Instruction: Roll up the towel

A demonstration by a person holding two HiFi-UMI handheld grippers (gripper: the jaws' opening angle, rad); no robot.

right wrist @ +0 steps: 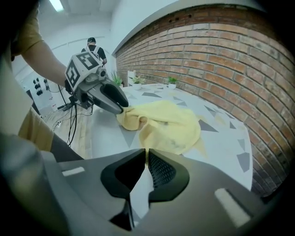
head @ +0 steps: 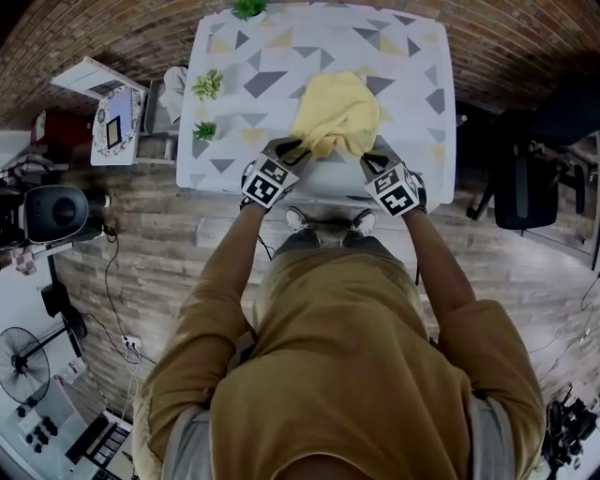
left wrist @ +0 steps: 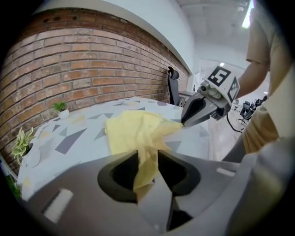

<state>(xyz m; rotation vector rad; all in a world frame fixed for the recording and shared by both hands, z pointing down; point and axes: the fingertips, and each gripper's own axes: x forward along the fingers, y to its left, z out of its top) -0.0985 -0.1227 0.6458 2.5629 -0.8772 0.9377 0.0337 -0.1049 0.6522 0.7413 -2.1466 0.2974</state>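
A yellow towel point(head: 337, 112) lies bunched on the near half of a white table point(head: 412, 66) with grey and yellow triangles. My left gripper point(head: 298, 148) is at the towel's near left corner, shut on a fold of cloth that hangs between its jaws point(left wrist: 147, 156). At the near right corner is my right gripper point(head: 367, 155); its jaws are closed, with a thin edge of towel point(right wrist: 170, 124) pinched at the tips point(right wrist: 146, 154). Each gripper view shows the other gripper's tip touching the cloth: the right gripper point(left wrist: 183, 122) and the left gripper point(right wrist: 122, 107).
Small potted plants point(head: 207, 84) point(head: 204, 130) stand along the table's left edge and another plant point(head: 248, 9) at the far edge. A brick wall runs behind. A black chair point(head: 525, 187) stands right of the table, a white side stand point(head: 112, 117) to its left.
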